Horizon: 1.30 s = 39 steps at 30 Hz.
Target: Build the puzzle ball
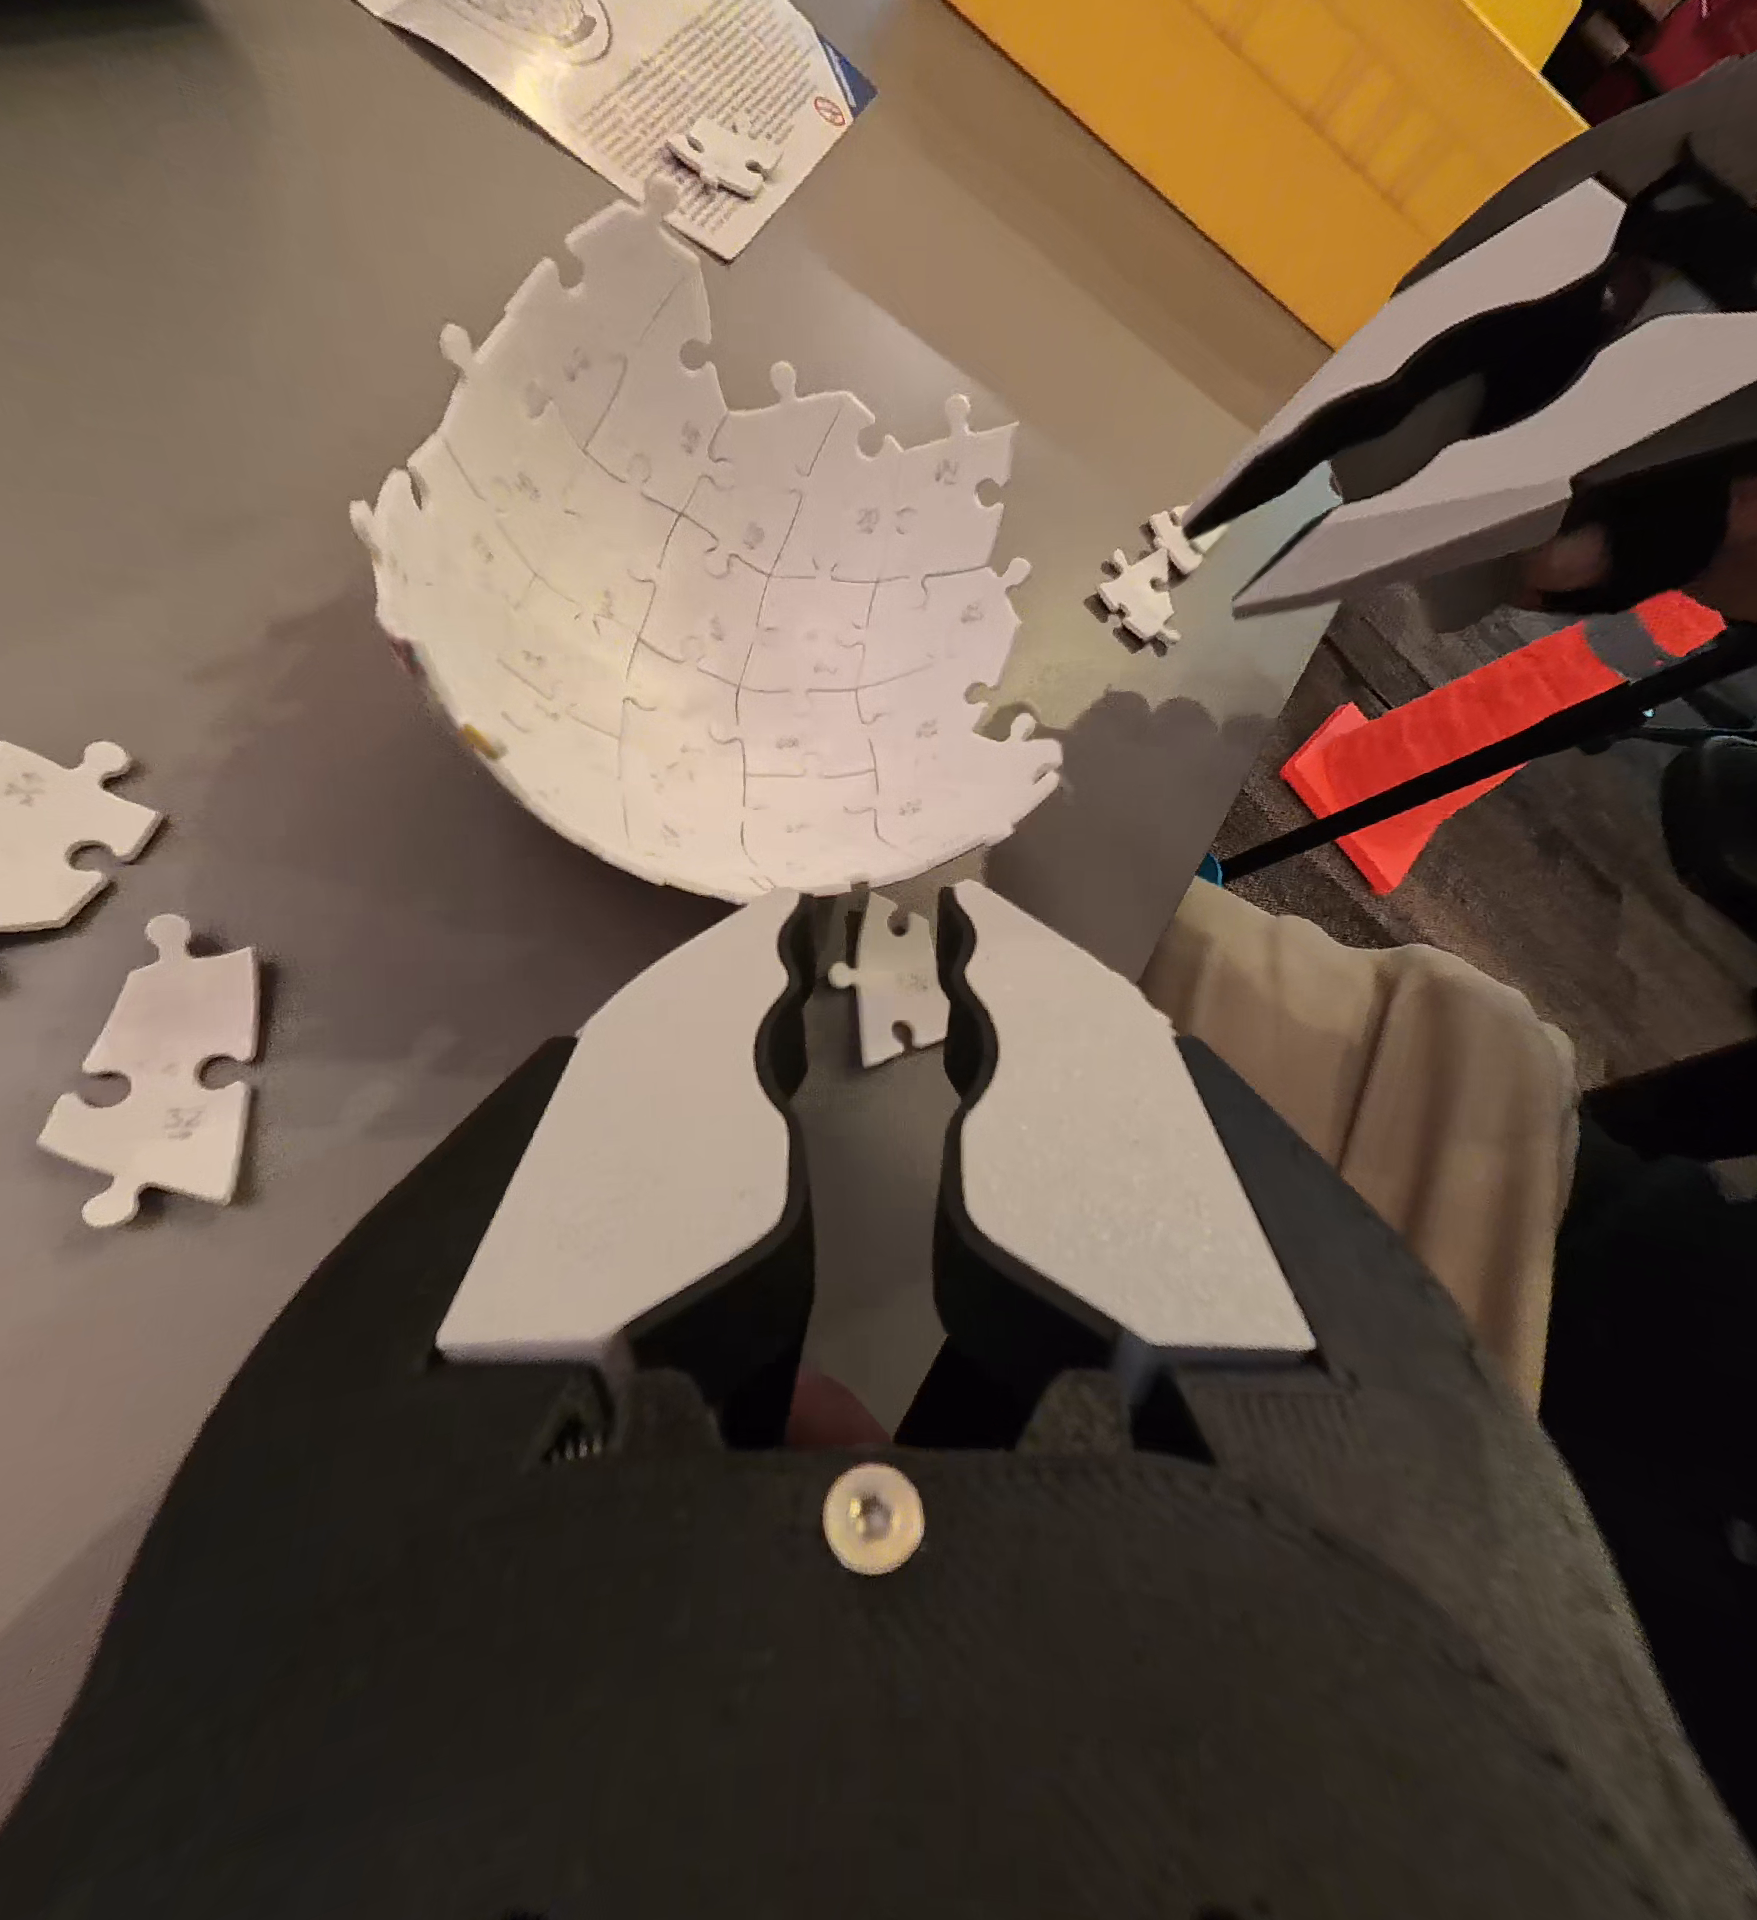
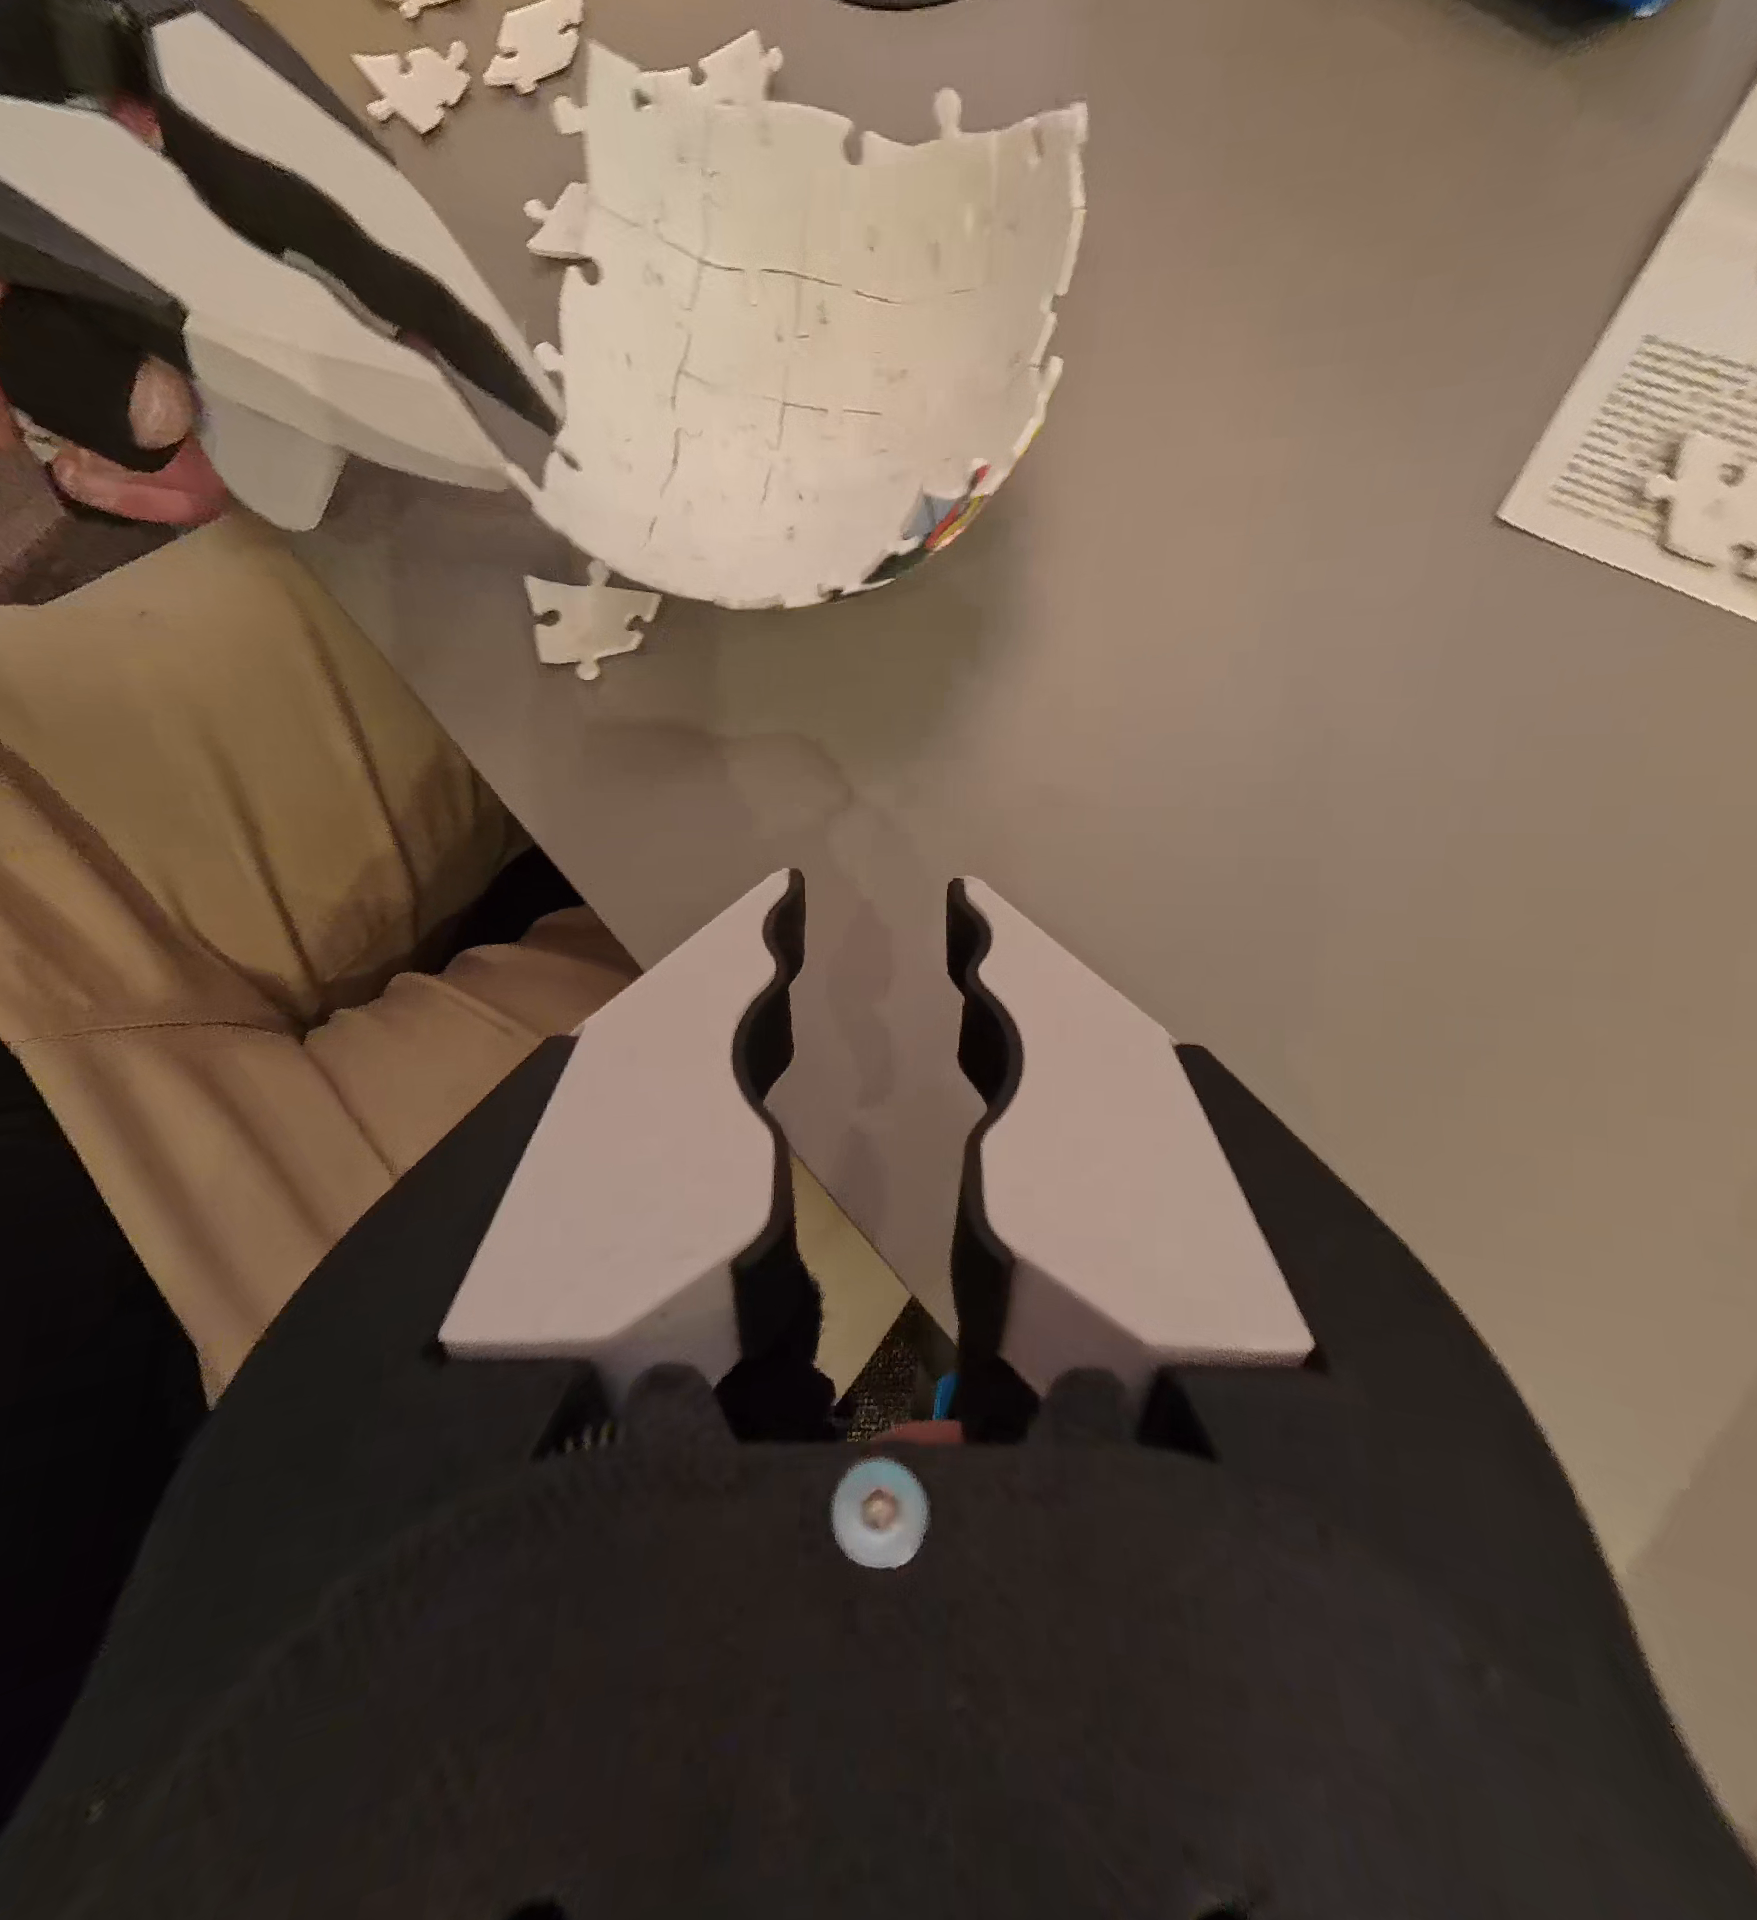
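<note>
The half-built puzzle ball, a white open shell, stands tilted on the grey desk, its hollow side facing the left wrist view. The left claw is at the 6 o'clock rim of the shell with a narrow gap; I cannot tell if it pinches the rim. One loose piece lies on the desk between its fingers. The right claw is narrow too, with nothing between its fingers. In the left view a small piece shows just beside its tip, at 3 o'clock from the shell. Joined pieces lie at 9 o'clock, and an instruction sheet at 12 o'clock carries one piece.
</note>
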Available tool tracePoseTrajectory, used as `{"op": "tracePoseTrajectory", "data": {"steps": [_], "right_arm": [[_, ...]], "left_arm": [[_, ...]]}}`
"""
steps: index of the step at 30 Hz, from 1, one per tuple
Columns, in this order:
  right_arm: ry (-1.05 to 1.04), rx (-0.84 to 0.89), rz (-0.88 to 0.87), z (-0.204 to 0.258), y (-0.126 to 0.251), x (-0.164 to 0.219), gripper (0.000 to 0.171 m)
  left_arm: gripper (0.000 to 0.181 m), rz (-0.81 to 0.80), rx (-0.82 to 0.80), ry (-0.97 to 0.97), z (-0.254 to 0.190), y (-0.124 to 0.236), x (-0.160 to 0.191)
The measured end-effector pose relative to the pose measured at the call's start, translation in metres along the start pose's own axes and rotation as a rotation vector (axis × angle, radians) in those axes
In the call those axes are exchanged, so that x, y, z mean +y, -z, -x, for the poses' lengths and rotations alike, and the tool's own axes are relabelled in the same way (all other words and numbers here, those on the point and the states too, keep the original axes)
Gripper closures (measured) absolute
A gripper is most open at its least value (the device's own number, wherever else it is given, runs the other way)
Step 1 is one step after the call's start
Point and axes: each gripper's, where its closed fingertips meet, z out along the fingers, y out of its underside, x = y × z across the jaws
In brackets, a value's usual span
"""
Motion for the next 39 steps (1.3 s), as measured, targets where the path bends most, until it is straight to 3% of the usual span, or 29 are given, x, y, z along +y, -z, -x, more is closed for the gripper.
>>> {"op": "tracePoseTrajectory", "data": {"steps": [12, 17, 28, 39], "right_arm": [[-0.002, 0.176, -0.050, -0.051, 0.029, 0.002, 0.142], [-0.062, 0.167, -0.084, -0.068, 0.047, 0.012, 0.142], [0.089, 0.064, -0.070, -0.029, 0.011, -0.002, 0.140], [0.104, 0.256, -0.210, -0.057, 0.005, -0.020, 0.142]], "left_arm": [[0.155, -0.066, -0.076, -0.006, 0.016, 0.016, -0.006], [0.151, -0.073, -0.070, -0.001, 0.017, 0.015, -0.006], [0.147, -0.153, -0.103, 0.013, 0.021, 0.019, -0.021], [0.146, -0.190, -0.161, 0.014, 0.044, 0.030, -0.025]]}}
